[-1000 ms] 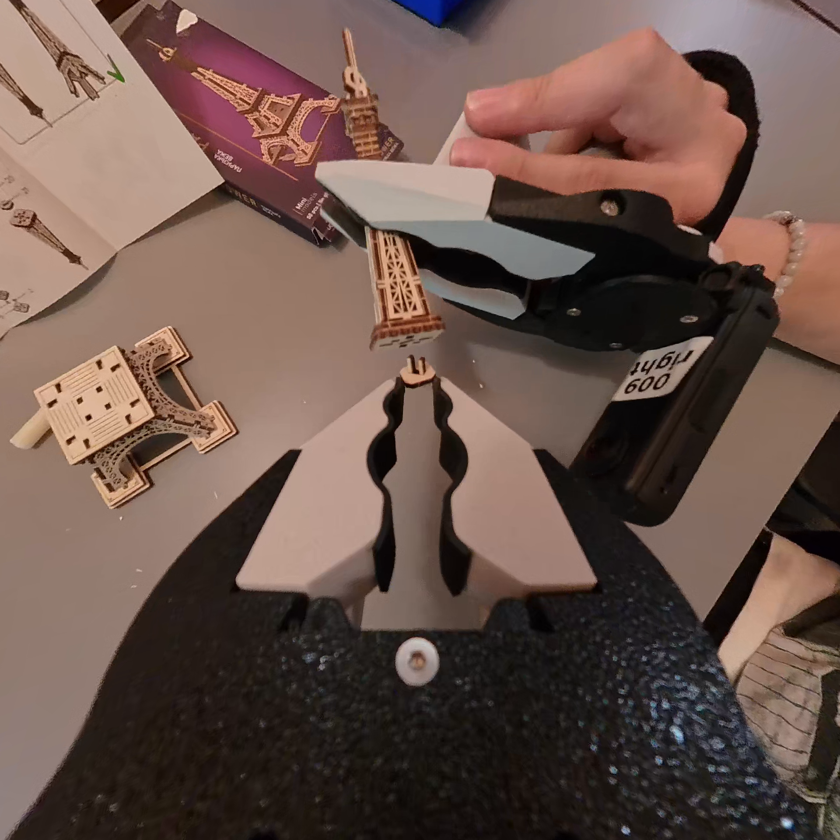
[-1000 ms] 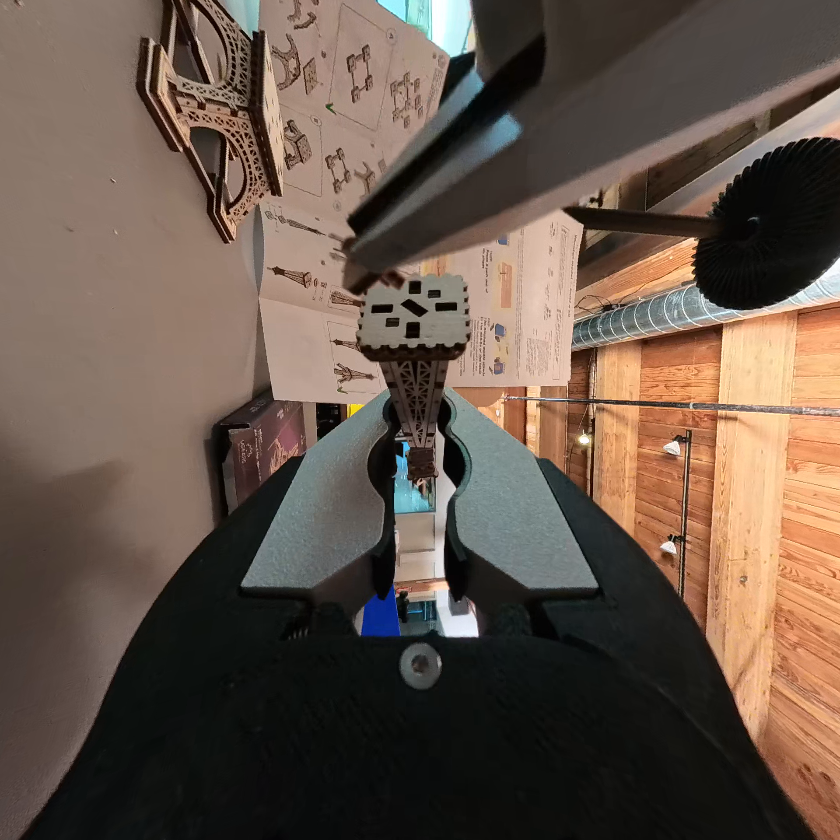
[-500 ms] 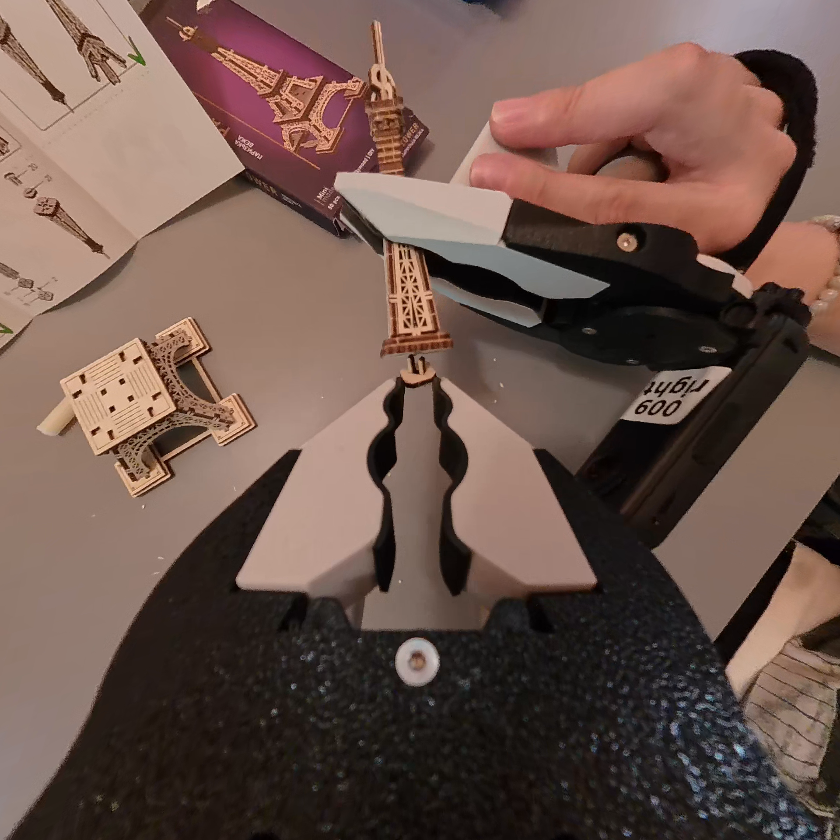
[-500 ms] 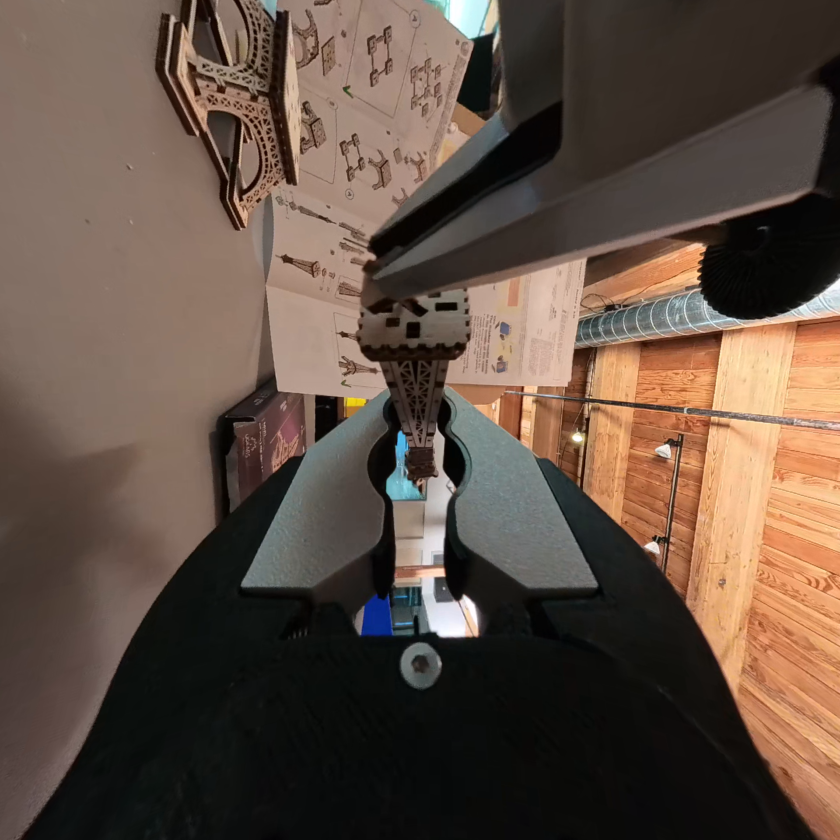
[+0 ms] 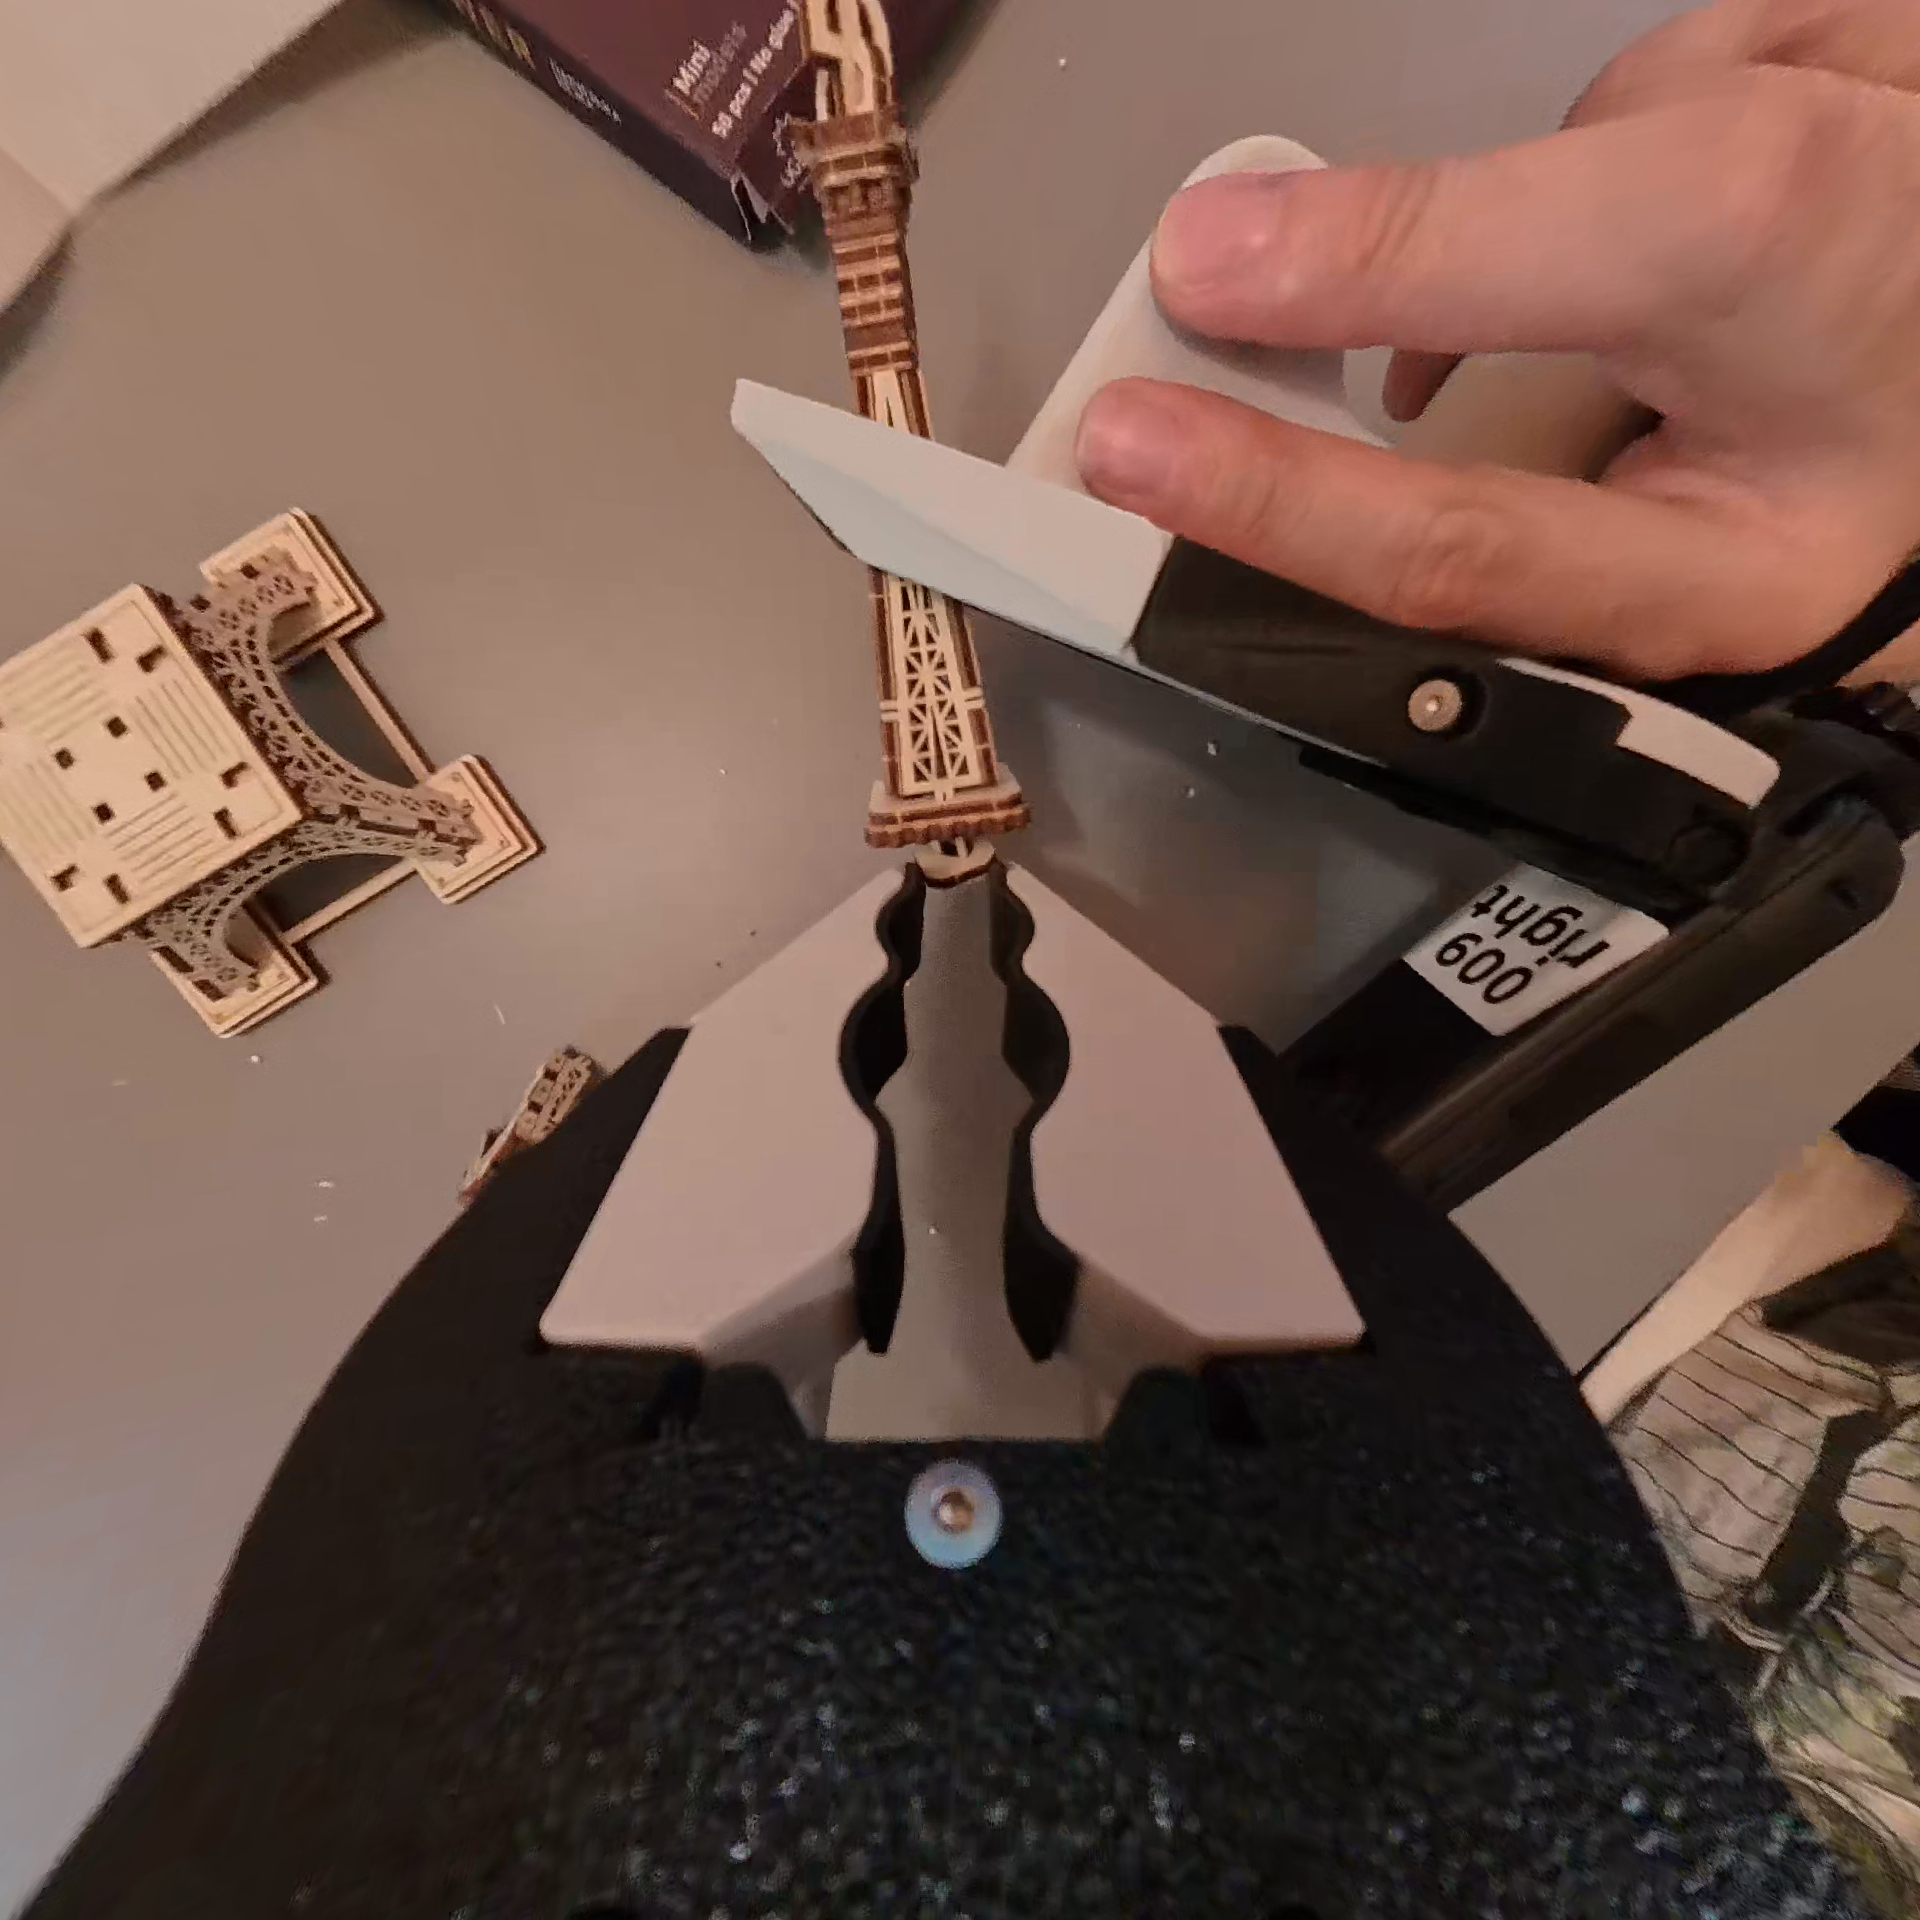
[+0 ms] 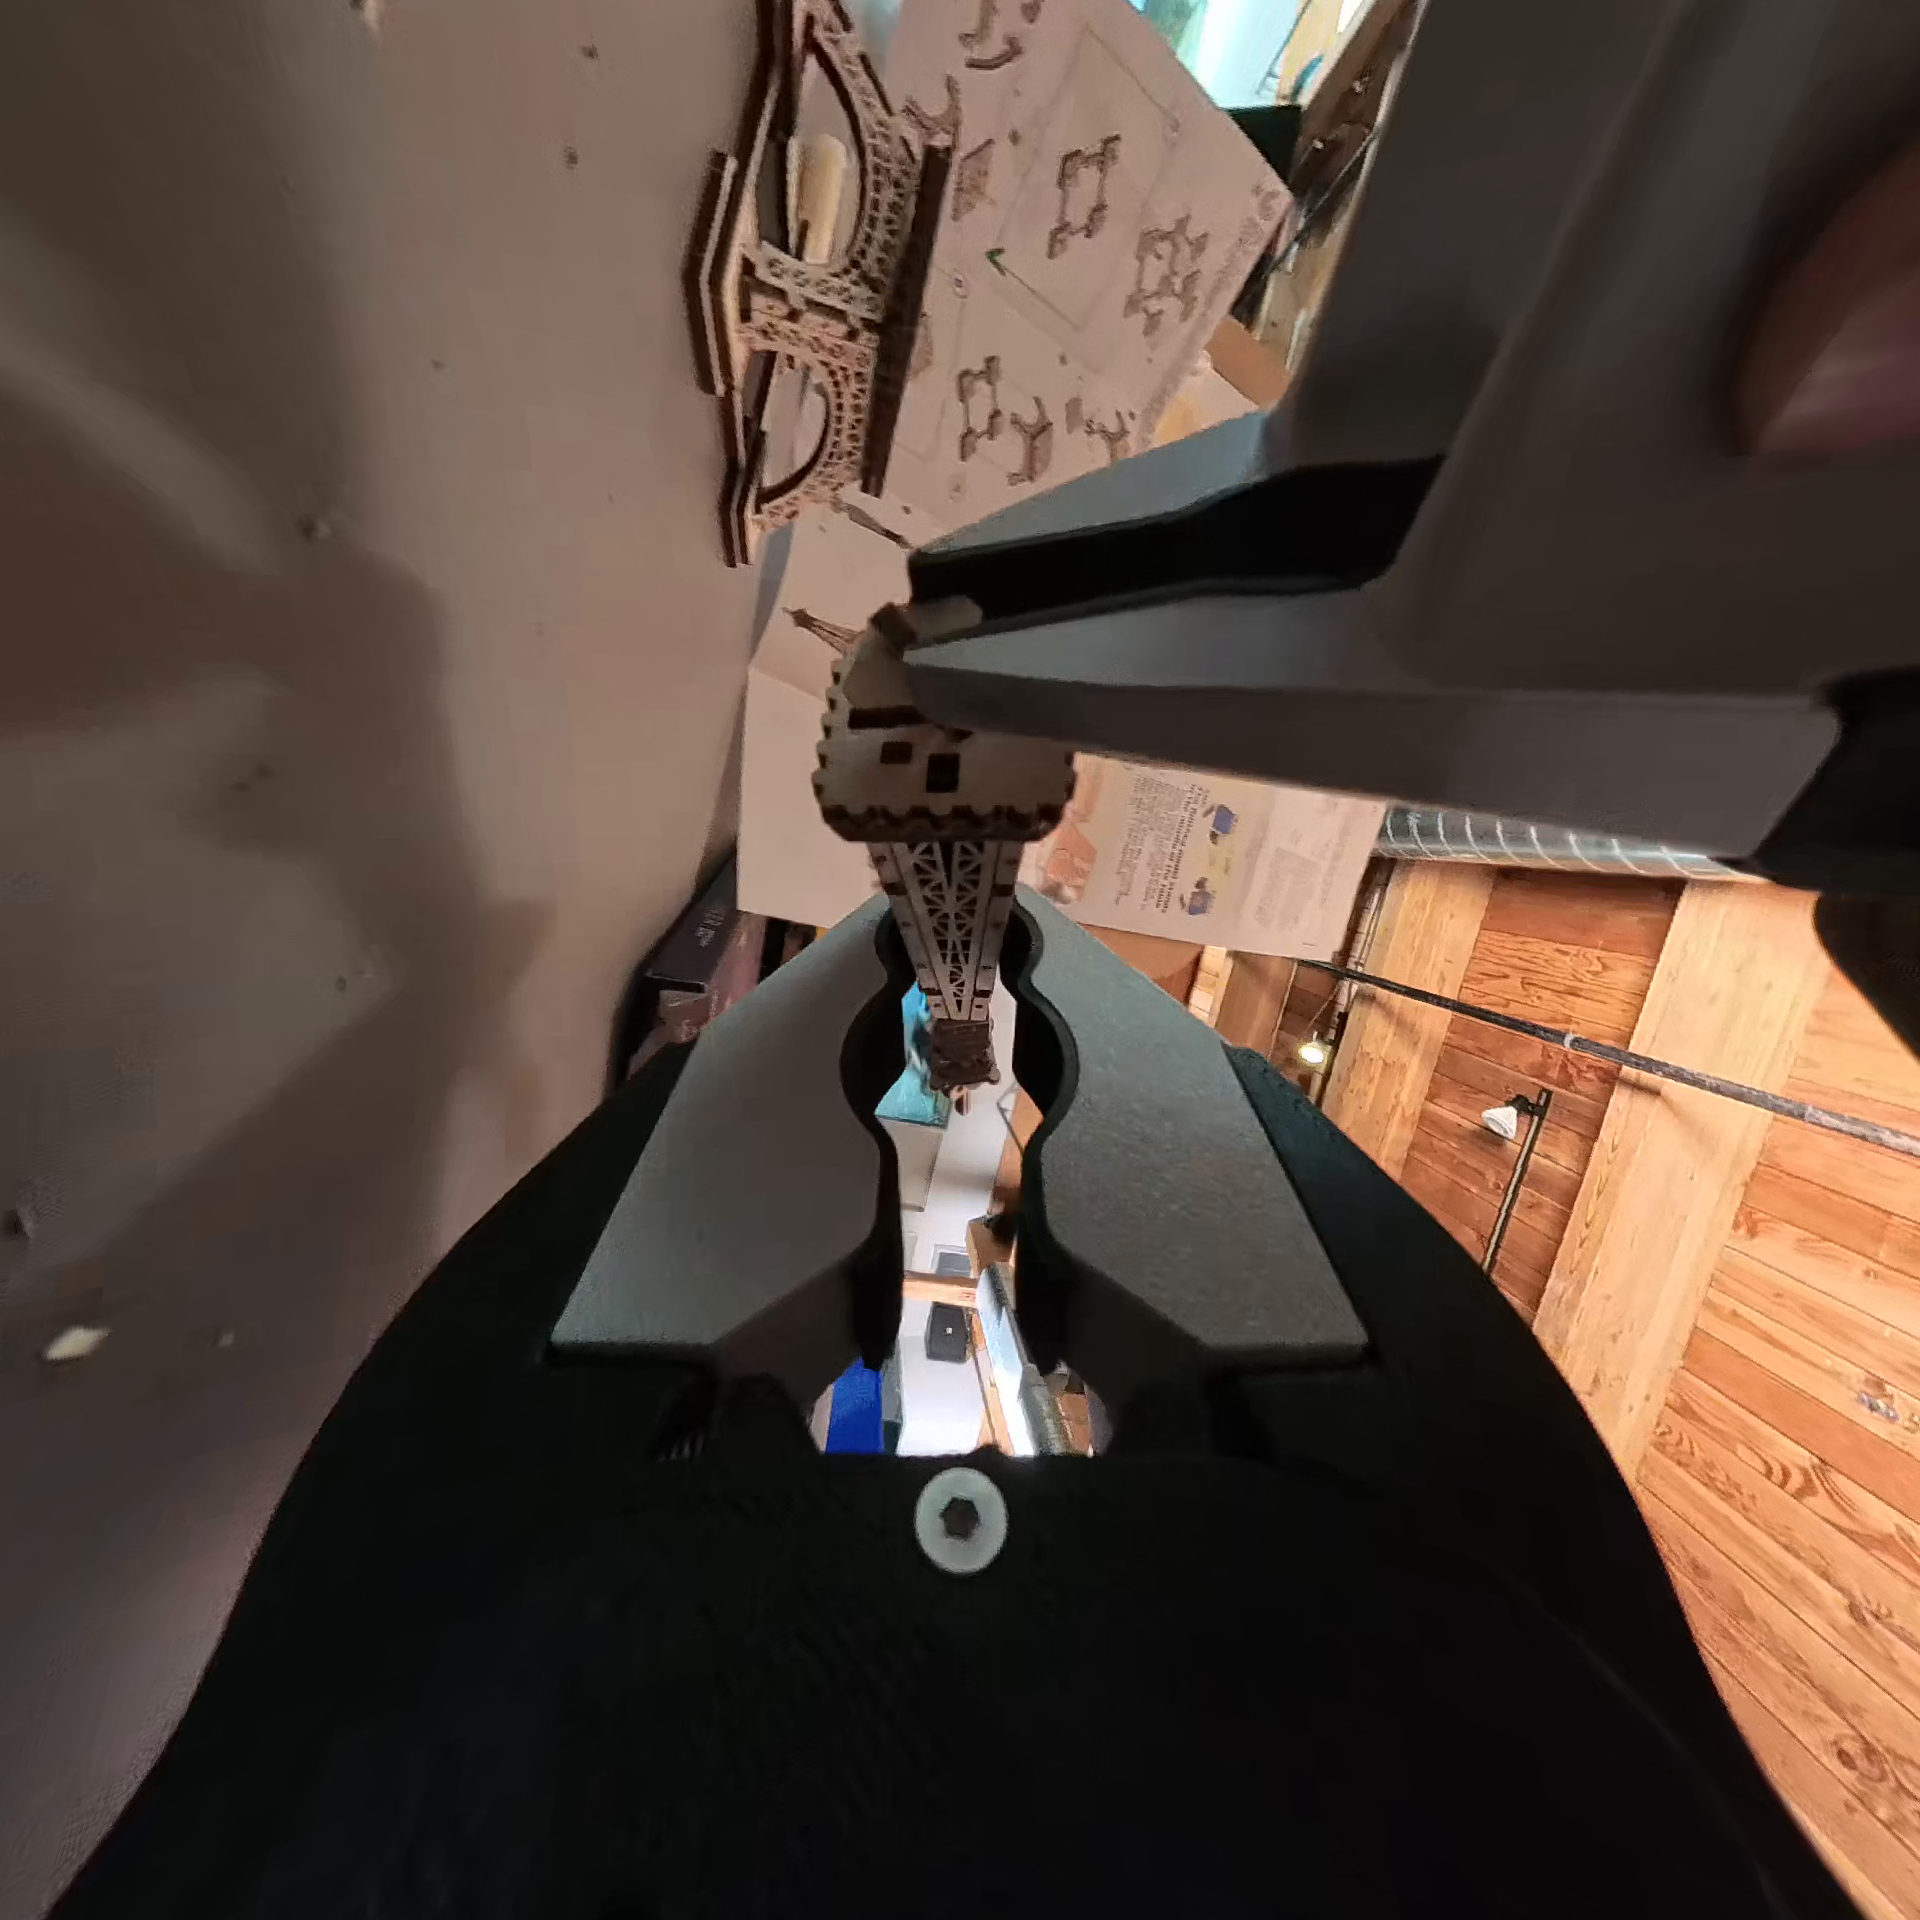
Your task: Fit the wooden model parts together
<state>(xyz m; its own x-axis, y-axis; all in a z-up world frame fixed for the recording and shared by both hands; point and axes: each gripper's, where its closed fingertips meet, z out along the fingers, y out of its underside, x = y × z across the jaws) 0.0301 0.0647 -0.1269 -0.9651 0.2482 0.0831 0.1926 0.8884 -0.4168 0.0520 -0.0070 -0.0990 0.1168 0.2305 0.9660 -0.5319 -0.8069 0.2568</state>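
Observation:
My right gripper (image 6: pixel 951 920) is shut on the wooden tower spire (image 6: pixel 948 935), gripping it mid-length. The spire (image 5: pixel 914 582) hangs with its wide, slotted end (image 6: pixel 940 774) down. My left gripper (image 5: pixel 951 883) is shut on a small wooden peg piece (image 5: pixel 951 862). It holds the piece right against the spire's wide end. In the right wrist view the left gripper (image 6: pixel 914 639) reaches in from the upper right and covers part of that end face. The arched tower base (image 5: pixel 208 769) stands on the grey table at the left, apart from both grippers; it also shows in the right wrist view (image 6: pixel 821 312).
A purple model box (image 5: pixel 665 94) lies behind the spire. An instruction sheet (image 6: pixel 1091 260) lies past the tower base. A small loose wooden part (image 5: pixel 535 1107) lies on the table by the left gripper. A person's hand (image 5: pixel 1507 343) grips the right gripper's handle. The grippers' ends are close to 8 cm from one another.
The peg piece in my left gripper has closed the gap to the spire's wide end and now meets it. Both grippers have moved lower, nearer the table and the tower base.

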